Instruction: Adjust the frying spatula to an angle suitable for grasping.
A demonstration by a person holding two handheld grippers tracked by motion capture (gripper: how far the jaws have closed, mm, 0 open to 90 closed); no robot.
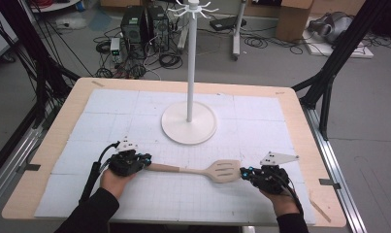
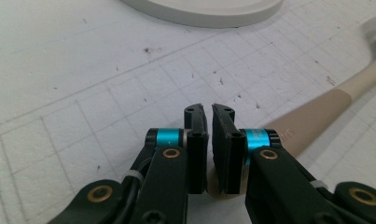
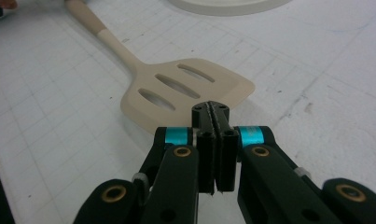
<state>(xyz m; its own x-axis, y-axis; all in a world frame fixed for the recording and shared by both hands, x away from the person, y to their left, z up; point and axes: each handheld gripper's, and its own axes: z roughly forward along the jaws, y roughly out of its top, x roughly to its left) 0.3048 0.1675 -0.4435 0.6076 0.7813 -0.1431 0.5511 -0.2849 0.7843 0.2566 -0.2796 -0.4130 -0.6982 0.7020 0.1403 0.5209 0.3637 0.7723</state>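
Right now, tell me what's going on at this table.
A person holds a gripper in each hand over a gridded white mat. A beige slotted spatula lies flat between them. The left gripper sits at its handle end, jaws nearly closed beside it. The right gripper is shut, just short of the blade. A white hook stand waits behind.
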